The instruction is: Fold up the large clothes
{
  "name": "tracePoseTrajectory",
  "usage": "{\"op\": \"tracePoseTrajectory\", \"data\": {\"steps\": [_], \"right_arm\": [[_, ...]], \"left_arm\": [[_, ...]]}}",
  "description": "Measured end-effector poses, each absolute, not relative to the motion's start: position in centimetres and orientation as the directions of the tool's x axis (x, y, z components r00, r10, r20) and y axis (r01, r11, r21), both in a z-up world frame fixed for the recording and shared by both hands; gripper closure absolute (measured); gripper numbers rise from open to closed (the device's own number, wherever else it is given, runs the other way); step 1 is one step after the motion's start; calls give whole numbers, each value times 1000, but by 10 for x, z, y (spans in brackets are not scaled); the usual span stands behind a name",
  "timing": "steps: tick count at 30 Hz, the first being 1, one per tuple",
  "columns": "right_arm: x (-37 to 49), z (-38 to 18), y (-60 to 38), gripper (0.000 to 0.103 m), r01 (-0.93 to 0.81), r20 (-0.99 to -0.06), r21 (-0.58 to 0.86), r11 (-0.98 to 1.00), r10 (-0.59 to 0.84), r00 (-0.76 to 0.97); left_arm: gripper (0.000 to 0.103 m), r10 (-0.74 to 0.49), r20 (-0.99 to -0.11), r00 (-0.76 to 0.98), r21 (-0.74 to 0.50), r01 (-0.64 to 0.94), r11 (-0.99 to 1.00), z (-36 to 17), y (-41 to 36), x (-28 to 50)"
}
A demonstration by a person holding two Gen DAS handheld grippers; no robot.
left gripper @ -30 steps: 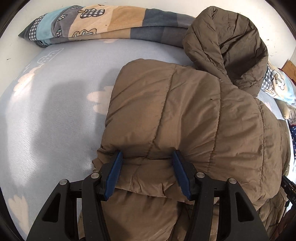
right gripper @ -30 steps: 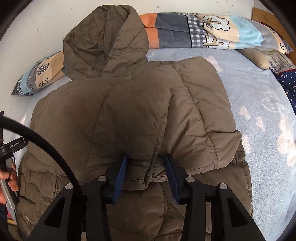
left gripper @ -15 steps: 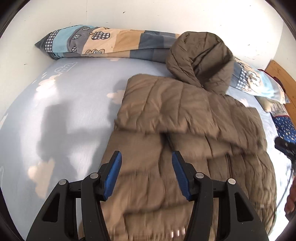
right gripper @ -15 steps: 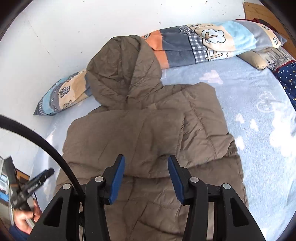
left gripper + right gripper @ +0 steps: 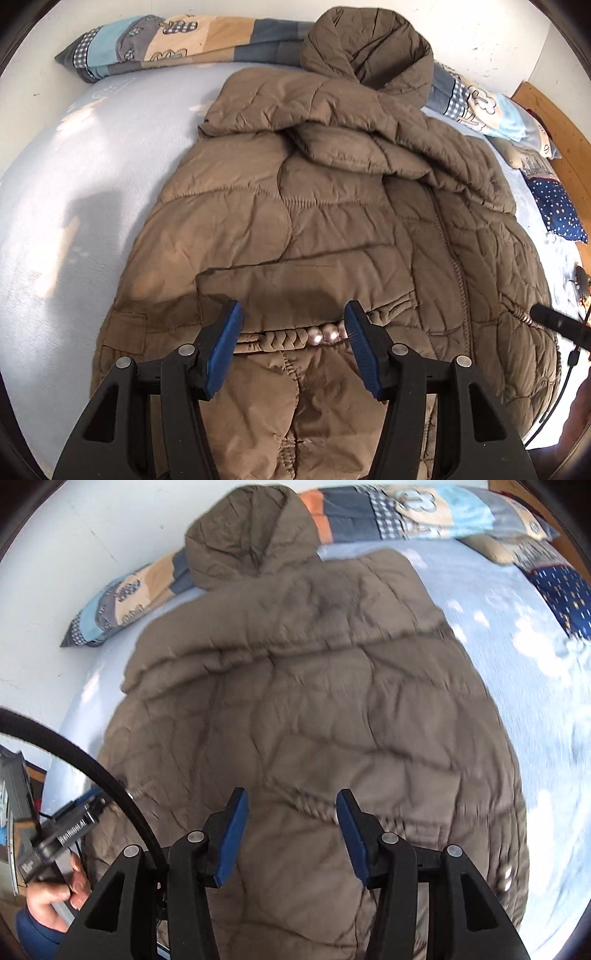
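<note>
A large brown quilted hooded coat [image 5: 332,206] lies spread on a light blue bed sheet [image 5: 74,177], hood [image 5: 369,48] at the far end, both sleeves folded across its chest. It also fills the right wrist view [image 5: 314,701], which is blurred. My left gripper [image 5: 293,332] is open and empty, hovering over the coat's waist where a braided cord with beads [image 5: 306,336] runs. My right gripper [image 5: 290,819] is open and empty over the coat's lower half.
A rolled patchwork blanket [image 5: 177,40] lies along the wall behind the hood. Pillows and a dark blue starred cloth [image 5: 557,210] sit at the right by a wooden headboard [image 5: 554,122]. The other hand [image 5: 55,890] shows at the right wrist view's lower left.
Both grippers let go of the folded sleeves and pulled back toward the coat's lower half. The sleeves now lie across the chest.
</note>
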State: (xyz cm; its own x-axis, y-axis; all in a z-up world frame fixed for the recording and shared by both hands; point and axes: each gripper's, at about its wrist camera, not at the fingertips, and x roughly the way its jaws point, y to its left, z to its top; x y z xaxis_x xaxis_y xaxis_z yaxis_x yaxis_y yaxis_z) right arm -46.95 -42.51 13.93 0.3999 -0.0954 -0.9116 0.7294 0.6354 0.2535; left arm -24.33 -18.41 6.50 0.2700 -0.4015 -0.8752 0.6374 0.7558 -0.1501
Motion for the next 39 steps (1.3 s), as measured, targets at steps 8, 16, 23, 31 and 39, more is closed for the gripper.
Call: {"op": "tracePoseTrajectory", "data": {"steps": [8,16,23,31,39], "right_arm": [[-470,98,-429,42,770,-946,248,587,-24,322],[-455,140,-427,41,717,-896,267,644,-108,431],[-443,134,-439,40,735,-893,303,606,-88,441],[-429,141,-441,40,716,-874,333,614,-84,479],[-426,144,-442,41,695,-852,325,642,-121,510]], "left_arm": [[38,-359,-881,308,-68,669,740,67,-201,-252],[36,-511,-722,467,1,740,673,119,-227,-257],[36,-433,-780,451,34,722,691,97,-255,-231],[36,-460,-796,394,0,759,651,98,-260,-231],[36,-469,-795,385,-29,748,663,99,-259,-226]]}}
